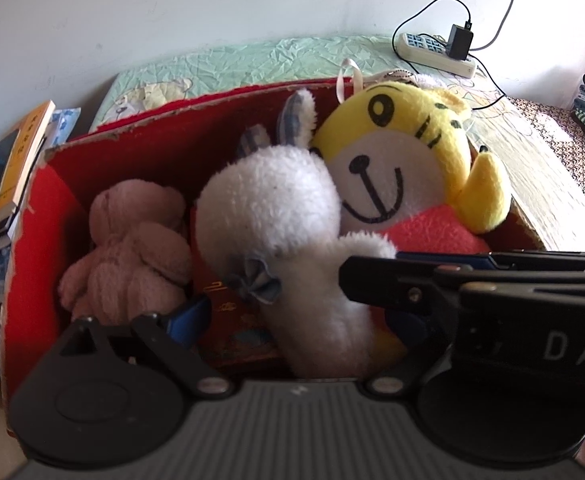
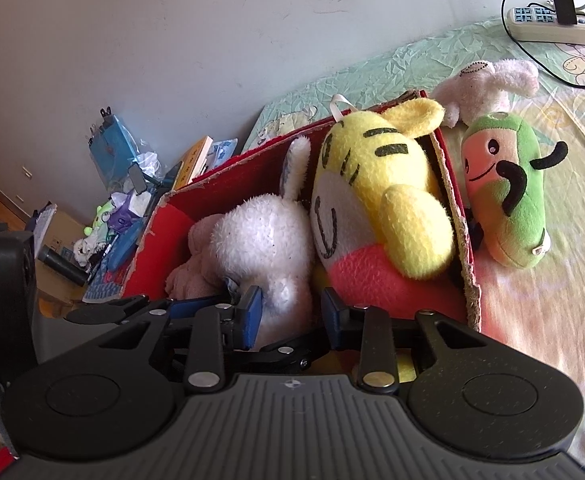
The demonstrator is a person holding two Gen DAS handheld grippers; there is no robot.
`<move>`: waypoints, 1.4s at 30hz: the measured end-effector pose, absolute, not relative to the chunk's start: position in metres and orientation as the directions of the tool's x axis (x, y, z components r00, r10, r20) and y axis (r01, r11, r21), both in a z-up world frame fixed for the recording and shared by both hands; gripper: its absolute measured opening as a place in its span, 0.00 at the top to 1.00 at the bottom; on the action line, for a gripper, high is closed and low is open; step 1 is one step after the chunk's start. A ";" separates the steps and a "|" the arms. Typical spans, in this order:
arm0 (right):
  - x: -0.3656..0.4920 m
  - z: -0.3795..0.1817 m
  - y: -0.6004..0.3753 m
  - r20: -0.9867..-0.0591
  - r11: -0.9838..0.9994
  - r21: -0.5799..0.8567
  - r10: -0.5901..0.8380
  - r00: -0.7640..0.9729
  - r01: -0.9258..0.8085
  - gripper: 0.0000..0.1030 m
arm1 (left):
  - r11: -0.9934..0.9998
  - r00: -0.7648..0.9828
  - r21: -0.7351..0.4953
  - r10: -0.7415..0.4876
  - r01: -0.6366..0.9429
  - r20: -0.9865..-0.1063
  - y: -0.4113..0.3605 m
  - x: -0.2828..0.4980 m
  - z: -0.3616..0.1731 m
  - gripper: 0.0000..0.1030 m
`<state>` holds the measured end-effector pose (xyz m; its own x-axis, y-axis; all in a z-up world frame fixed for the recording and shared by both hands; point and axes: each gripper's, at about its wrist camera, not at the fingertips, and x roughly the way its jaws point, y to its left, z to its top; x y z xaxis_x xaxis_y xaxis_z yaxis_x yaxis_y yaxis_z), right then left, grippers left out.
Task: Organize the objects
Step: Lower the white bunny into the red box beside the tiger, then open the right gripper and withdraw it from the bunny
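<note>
A red cardboard box [image 1: 140,152] on the bed holds a pink plush [image 1: 132,252], a white rabbit plush [image 1: 268,208] and a yellow tiger plush [image 1: 404,148]. My left gripper [image 1: 300,320] is open, its blue pads wide apart on either side of the rabbit's body and not touching it. My right gripper [image 2: 290,312] reaches in from the right with its jaws narrow around the rabbit's lower end [image 2: 284,292]. The left pad touches the fur. A thin dark gap shows at the right pad. In the left wrist view one of its fingers [image 1: 376,280] lies beside the rabbit's arm.
Outside the box, on the sheet, lie a green and pink plush [image 2: 504,192] and a pale pink plush [image 2: 488,84]. A power strip [image 2: 548,26] with cables sits at the bed's far end. Books [image 1: 8,160] and floor clutter [image 2: 120,208] crowd the box's left side.
</note>
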<state>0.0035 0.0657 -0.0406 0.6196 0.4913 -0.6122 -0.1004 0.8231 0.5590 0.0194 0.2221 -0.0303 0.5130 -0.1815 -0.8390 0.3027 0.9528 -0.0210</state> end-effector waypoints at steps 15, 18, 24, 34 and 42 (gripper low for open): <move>-0.004 -0.037 0.061 -0.591 0.814 0.572 0.491 0.640 -0.097 0.69 | 0.953 0.524 0.000 -0.166 0.302 -0.835 0.221 0.017 -0.026 0.08; -0.006 -0.035 0.058 -0.585 0.807 0.584 0.494 0.644 -0.088 0.69 | 0.955 0.534 -0.003 -0.168 0.296 -0.829 0.224 0.015 -0.020 0.08; -0.015 -0.022 0.049 -0.562 0.802 0.591 0.487 0.668 -0.087 0.68 | 0.961 0.564 0.023 -0.142 0.275 -0.813 0.227 0.013 -0.006 0.08; -0.023 -0.016 0.036 -0.545 0.789 0.612 0.477 0.690 -0.061 0.68 | 0.962 0.594 0.077 -0.099 0.263 -0.798 0.224 0.008 0.005 0.08; -0.021 -0.015 0.029 -0.521 0.767 0.634 0.521 0.676 -0.102 0.68 | 0.971 0.613 0.120 -0.033 0.206 -0.789 0.222 0.002 0.011 0.08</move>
<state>-0.0211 0.0288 -0.0152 0.6761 0.5208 -0.5213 -0.1016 0.7666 0.6340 0.0025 0.2220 0.0107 0.6130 -0.0325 -0.7894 0.2056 0.9713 0.1196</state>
